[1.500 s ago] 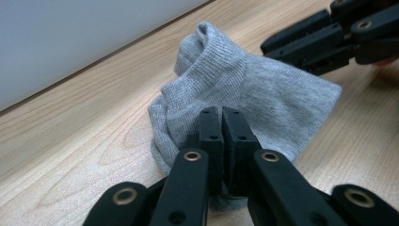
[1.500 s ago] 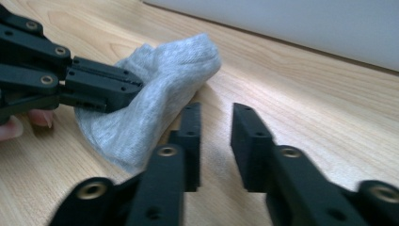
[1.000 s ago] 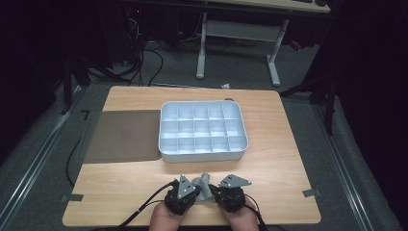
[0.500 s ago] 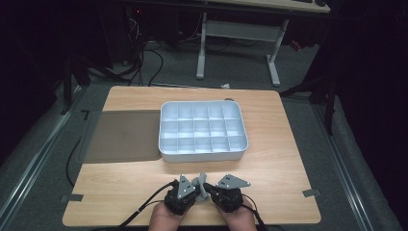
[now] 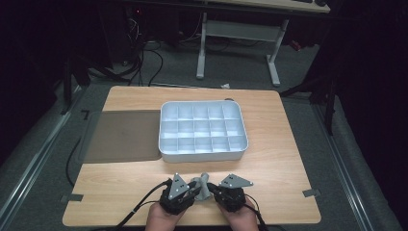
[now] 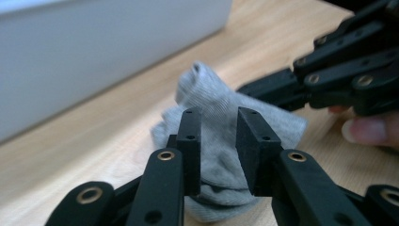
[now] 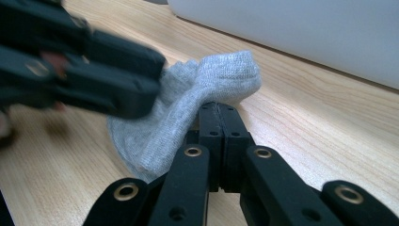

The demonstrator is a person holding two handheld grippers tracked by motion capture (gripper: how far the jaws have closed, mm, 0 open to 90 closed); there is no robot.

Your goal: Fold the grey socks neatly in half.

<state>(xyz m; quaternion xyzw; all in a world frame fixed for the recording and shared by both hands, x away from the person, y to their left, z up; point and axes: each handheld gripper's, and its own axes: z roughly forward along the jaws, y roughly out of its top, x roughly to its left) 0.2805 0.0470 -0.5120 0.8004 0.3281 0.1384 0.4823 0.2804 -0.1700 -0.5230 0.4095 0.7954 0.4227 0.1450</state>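
A small grey sock (image 5: 204, 184) lies bunched on the wooden table (image 5: 279, 159) near its front edge, between my two grippers. My left gripper (image 5: 195, 191) meets it from the left. Its jaws have just been opening and stand apart (image 6: 219, 141), with the sock (image 6: 207, 94) in the gap and no pad pressing on it. My right gripper (image 5: 212, 191) comes from the right with its jaws (image 7: 219, 110) closed together, pinching the edge of the sock (image 7: 226, 70), whose toe end stands up past the tips.
A white tray (image 5: 161, 130) divided into several empty compartments sits mid-table just beyond the sock. A dark mat (image 5: 125, 137) lies to its left. Cables trail from both grippers over the front edge. Desk legs stand on the floor behind.
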